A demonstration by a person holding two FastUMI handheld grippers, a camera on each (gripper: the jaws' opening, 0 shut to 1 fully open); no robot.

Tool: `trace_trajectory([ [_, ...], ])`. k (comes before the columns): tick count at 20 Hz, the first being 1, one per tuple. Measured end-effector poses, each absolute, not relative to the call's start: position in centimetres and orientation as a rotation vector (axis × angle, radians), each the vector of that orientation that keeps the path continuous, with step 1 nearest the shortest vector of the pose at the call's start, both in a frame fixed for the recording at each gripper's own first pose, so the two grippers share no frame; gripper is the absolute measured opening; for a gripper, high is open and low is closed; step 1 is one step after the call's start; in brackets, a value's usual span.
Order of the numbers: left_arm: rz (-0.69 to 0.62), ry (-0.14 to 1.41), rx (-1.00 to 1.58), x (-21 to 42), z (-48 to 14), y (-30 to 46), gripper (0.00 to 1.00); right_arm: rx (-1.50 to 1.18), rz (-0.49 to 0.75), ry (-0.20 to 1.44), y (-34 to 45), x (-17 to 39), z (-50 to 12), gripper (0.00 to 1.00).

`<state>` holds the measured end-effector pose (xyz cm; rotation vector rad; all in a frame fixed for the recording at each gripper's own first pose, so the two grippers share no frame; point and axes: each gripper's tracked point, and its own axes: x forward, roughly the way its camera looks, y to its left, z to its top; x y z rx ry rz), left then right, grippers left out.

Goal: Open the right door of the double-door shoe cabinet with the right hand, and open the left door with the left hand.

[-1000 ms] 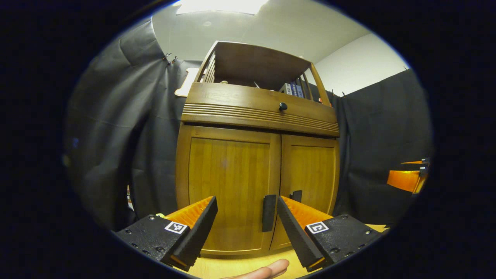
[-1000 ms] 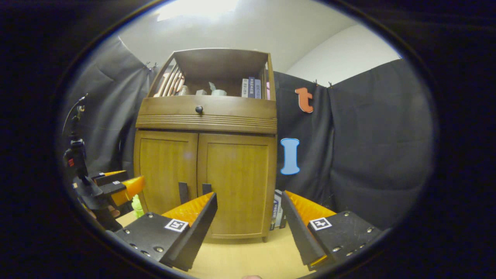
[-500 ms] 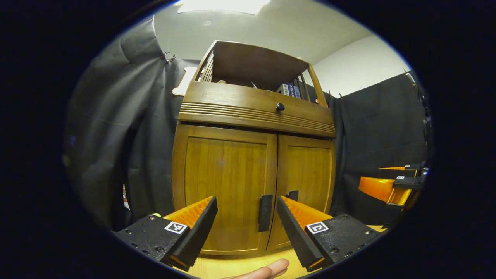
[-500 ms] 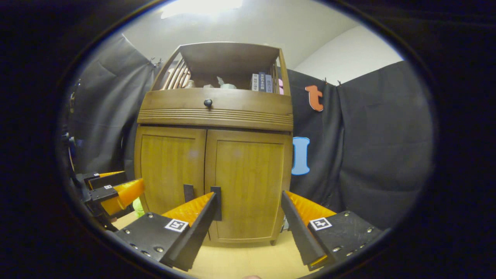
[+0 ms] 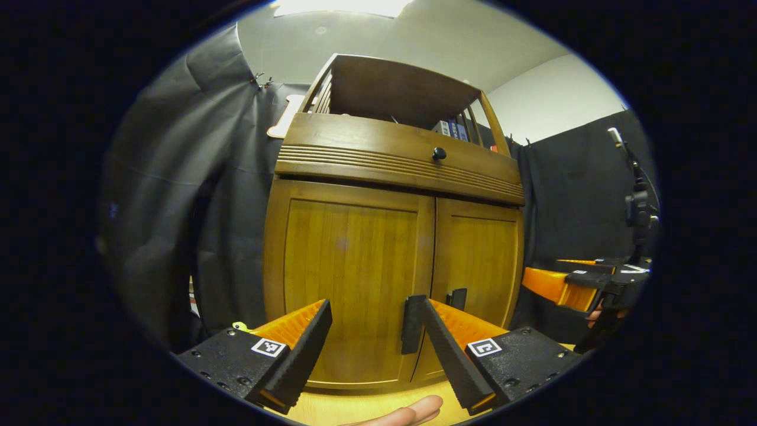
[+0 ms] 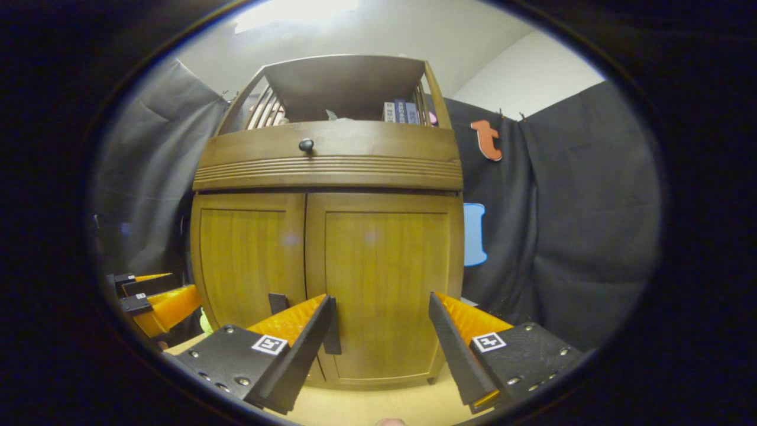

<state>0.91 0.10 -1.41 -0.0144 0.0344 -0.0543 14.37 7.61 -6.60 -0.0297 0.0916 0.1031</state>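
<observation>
Clearly nothing is opened yet; the notes below are working outward from the cabinet.

Shoe cabinet [image 6: 325, 177]: standing on the pale floor at the centre of both views, backing onto the black cloth.
Right door [image 6: 384, 284]: sitting shut, flush with its frame, in the centre of the right gripper view; in the left gripper view it is lying right of centre [image 5: 476, 260].
Left door [image 5: 349, 278]: also sitting shut, taking the middle of the left gripper view.
Right door handle [image 6: 333, 325]: a dark upright bar at the door's inner edge, peeking out just behind the right gripper's left finger; contact I cannot tell.
Left door handle [image 5: 412, 324]: a dark bar showing low centre, just beside the left gripper's right finger; whether it is touching I cannot tell.
Right gripper [image 6: 378, 337]: hovering low before its door, fingers spread wide, pinching nothing.
Left gripper [image 5: 377, 340]: facing its door, fingers spread wide apart, nothing between them.
Drawer knob [image 6: 306, 144]: sitting above the doors, untouched.
Progress: both grippers appear to be approaching; grasping each handle and swinging both doors out are remaining.
</observation>
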Motion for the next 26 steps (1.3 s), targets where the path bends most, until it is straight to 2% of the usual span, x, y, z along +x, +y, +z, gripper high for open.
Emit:
trace_trajectory([
  [3, -0.034, 0.065, -0.025, 2.0, -2.4, 0.4, 0.92, -0.004, 0.145, 0.139, 8.9, 17.1, -9.5, 0.99],
  [4, -0.027, 0.073, -0.022, 2.3, -2.7, 0.6, 0.96, 0.005, 0.157, 0.159, 9.4, 17.9, -10.7, 0.97],
  [7, -0.037, 0.107, -0.015, 3.2, -3.6, 0.4, 0.94, -0.002, 0.207, 0.218, 11.2, 19.8, -13.6, 0.99],
  [13, -0.022, 0.105, 0.004, 3.6, -4.0, 0.5, 0.93, 0.03, 0.323, 0.203, 15.8, 21.9, -15.0, 0.98],
  [14, -0.02, 0.104, 0.001, 3.8, -4.0, 0.7, 0.96, 0.029, 0.321, 0.204, 16.2, 22.4, -15.4, 0.96],
  [16, -0.001, 0.112, 0.004, 3.9, -4.3, 0.9, 0.96, 0.023, 0.336, 0.215, 17.0, 23.0, -16.2, 0.96],
  [17, 0.002, 0.114, 0.008, 3.9, -4.3, 1.0, 0.96, 0.006, 0.334, 0.229, 17.0, 23.2, -16.9, 0.85],
  [18, 0.003, 0.113, 0.012, 4.0, -4.3, 1.0, 0.96, -0.017, 0.263, 0.233, 16.0, 23.5, -17.2, 0.73],
  [22, 0.017, 0.105, 0.017, 4.2, -4.1, 1.4, 0.96, 0.058, 0.329, 0.247, 16.4, 23.0, -17.4, 0.29],
  [25, 0.015, 0.104, 0.021, 4.1, -4.1, 1.4, 0.93, 0.055, 0.366, 0.249, 16.2, 22.2, -17.0, 0.29],
  [26, 0.018, 0.104, 0.021, 4.1, -4.1, 1.5, 0.96, 0.051, 0.378, 0.248, 16.0, 21.6, -17.1, 0.29],
])
